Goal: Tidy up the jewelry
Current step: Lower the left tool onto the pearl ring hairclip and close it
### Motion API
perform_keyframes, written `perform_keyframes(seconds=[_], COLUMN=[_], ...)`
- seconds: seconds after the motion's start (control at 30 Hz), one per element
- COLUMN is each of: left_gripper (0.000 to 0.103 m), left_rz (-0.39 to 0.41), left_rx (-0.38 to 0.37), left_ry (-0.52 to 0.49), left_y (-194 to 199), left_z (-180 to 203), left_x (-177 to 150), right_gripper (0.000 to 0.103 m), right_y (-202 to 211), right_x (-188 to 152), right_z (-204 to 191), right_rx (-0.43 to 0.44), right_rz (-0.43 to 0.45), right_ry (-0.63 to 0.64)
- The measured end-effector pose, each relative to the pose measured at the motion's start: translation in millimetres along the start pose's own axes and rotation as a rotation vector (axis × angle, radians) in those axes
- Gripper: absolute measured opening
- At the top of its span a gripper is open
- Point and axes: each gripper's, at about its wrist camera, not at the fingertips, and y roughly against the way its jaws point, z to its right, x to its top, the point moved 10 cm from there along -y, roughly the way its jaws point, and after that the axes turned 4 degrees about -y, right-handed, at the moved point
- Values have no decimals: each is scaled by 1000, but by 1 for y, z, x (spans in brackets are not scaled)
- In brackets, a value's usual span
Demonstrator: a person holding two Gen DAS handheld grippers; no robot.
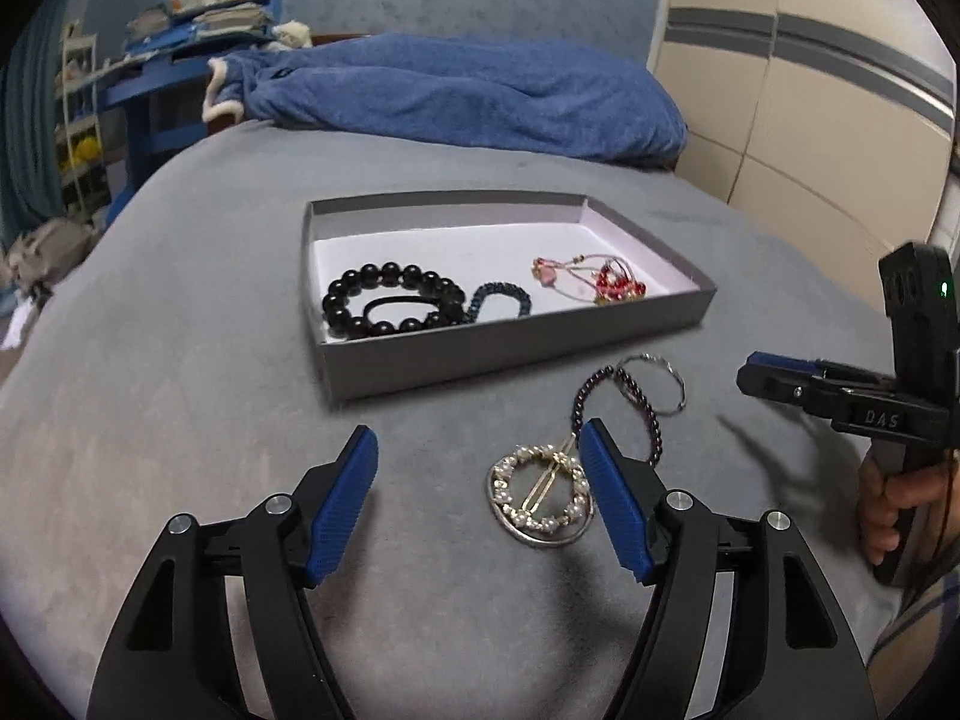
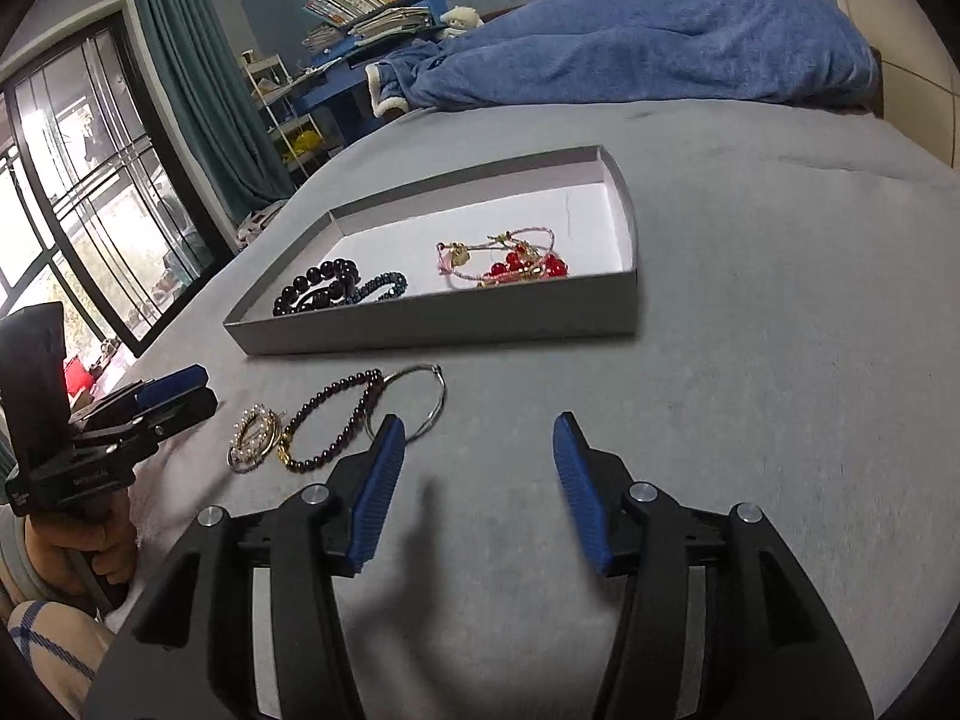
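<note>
While the left gripper (image 1: 477, 498) hung over the grey bed cover (image 1: 180, 420), its blue-padded fingers (image 1: 342, 510) stood wide apart and held nothing. Beyond it the shallow grey cardboard box (image 1: 510, 348) held a black bead bracelet (image 1: 384, 300), a dark teal bead strand (image 1: 501, 300) and red-and-gold trinkets (image 1: 600, 282). Before the box lay a pearl-ringed gold clip (image 1: 540, 498), a dark garnet bead bracelet (image 1: 636, 414) and a thin silver hoop (image 1: 657, 384). Farther right, the right gripper (image 2: 477, 486) also gaped empty.
</note>
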Motion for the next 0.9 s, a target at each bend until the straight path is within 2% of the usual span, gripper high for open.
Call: perform_keyframes(seconds=[0.47, 0.7, 0.77, 0.9], left_gripper=[70, 56, 48, 45], left_rz=[-51, -121, -139, -115], left_rx=[-23, -31, -45, -65], left_ry=[-137, -119, -112, -98], left_y=[-10, -25, -29, -25], left_z=[28, 25, 25, 25], left_x=[-9, -16, -18, -17], right_gripper=[56, 57, 57, 57], right_y=[-7, -9, -9, -8], right_x=[-10, -10, -10, -10], right_z=[2, 2, 2, 0], right_rx=[-2, -6, -7, -17], right_rz=[-29, -34, -35, -28], right_ry=[-1, 6, 6, 20])
